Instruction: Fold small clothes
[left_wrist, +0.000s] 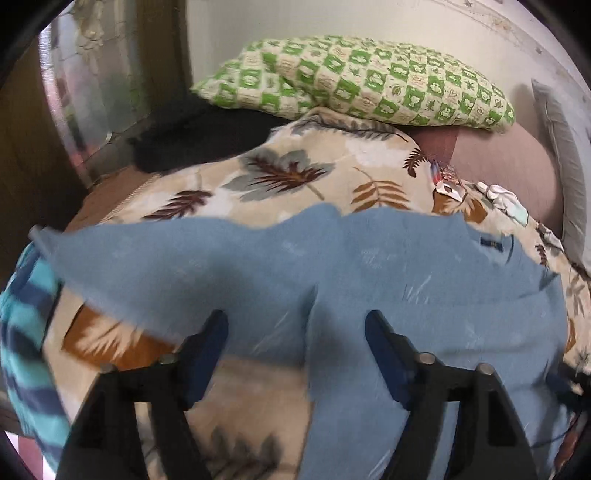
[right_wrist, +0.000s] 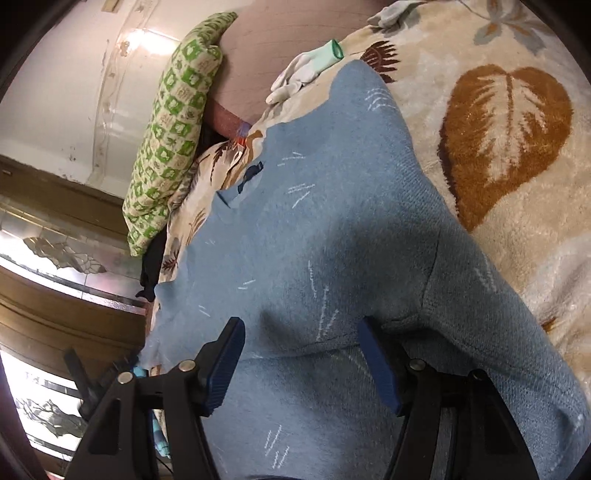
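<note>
So I had the blue garment (left_wrist: 369, 266) spread out on the leaf-print blanket (left_wrist: 295, 173), covering most of both views. My left gripper (left_wrist: 295, 332) was spread wide over its edge, not pinching anything. My right gripper (right_wrist: 301, 341) was spread too, right over the fabric. Green checkered pillow (left_wrist: 369, 77) sat at the back, white gloves (right_wrist: 295, 77) nearby.
</note>
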